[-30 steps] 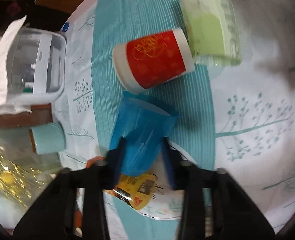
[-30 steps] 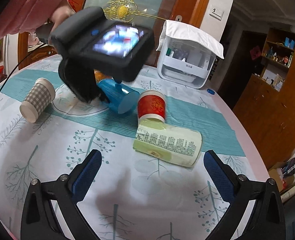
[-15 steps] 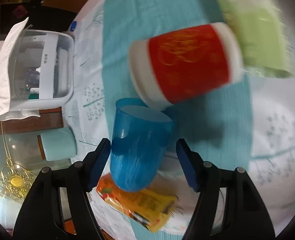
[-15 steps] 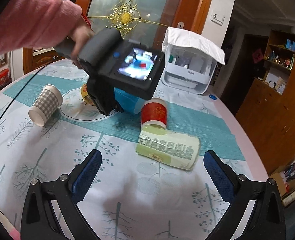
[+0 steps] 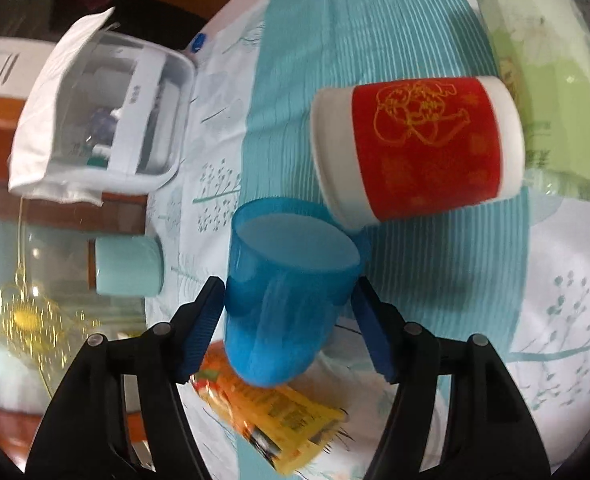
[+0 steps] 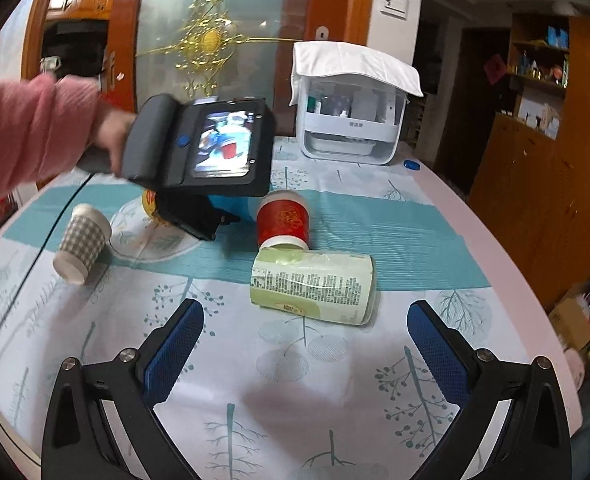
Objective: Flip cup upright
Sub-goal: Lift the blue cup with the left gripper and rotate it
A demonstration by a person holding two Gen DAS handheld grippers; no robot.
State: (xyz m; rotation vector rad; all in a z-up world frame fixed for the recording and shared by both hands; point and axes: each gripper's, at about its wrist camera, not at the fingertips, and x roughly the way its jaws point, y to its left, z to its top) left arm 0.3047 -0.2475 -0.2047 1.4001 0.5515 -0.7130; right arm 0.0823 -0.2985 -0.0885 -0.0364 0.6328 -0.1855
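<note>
- The left gripper (image 5: 289, 308), black with blue ribbed pads, has its jaws spread around a translucent blue plastic cup (image 5: 285, 296); the pads sit just beside the cup's walls, and actual contact cannot be told.
- The blue cup's open mouth faces away from the left wrist camera and its closed base lies nearest the camera, so its long axis runs along the gripper's fingers. Whether it rests on the table cannot be told.
- Just behind the blue cup's base lies an orange and yellow foil snack packet (image 5: 279, 412), flat on the leaf-printed tablecloth (image 5: 567, 320).
- Just past the blue cup's rim, a red paper cup with gold drawing and white bands (image 5: 419, 152) lies on its side on the teal striped runner (image 5: 307, 92).
- Touching the far side of the red cup, a pale green printed cylinder container (image 5: 543, 80) lies on its side.
- Farther from the blue cup stand a small mint-green round tub (image 5: 129, 266) and a white plastic box draped with a white cloth (image 5: 99, 120).
- The right gripper (image 6: 303, 344) hangs wide open and empty above the tablecloth, well apart from the blue cup.
- A checked paper cup (image 6: 82, 243) lies tipped over, well apart from the blue cup.
</note>
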